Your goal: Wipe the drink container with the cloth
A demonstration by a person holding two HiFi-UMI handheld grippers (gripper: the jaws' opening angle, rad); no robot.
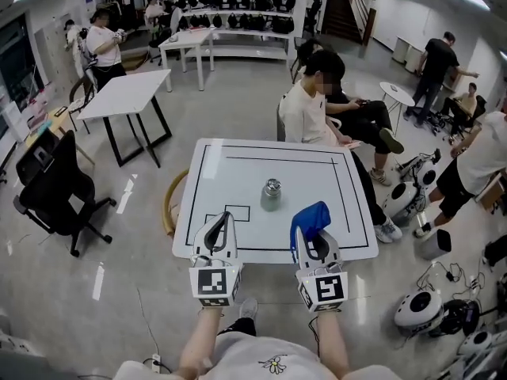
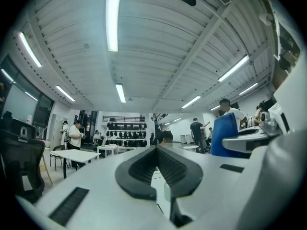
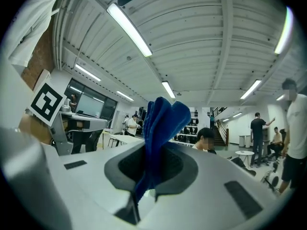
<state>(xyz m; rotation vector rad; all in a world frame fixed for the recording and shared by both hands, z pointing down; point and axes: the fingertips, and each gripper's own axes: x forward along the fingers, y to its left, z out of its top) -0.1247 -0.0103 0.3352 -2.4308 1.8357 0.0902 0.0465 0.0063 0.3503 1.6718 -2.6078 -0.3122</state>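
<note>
At the near edge of the white table (image 1: 317, 182), the right gripper (image 1: 307, 232) is clamping its jaws on a blue cloth (image 1: 311, 214). The right gripper view is showing the folded fabric pinched between the dark pads and sticking up past the tips. Just beside it, the left gripper (image 1: 224, 220) is holding nothing, its jaws pressing fully together with no gap between them. Neither gripper is touching the drink container (image 1: 272, 194), a small silvery vessel that is standing upright around the middle of the table, inside the black outline. Counting up: two grippers, one cloth, one drink container, one marked table. A seated person (image 1: 310, 105) is sitting just beyond the far edge.
</note>
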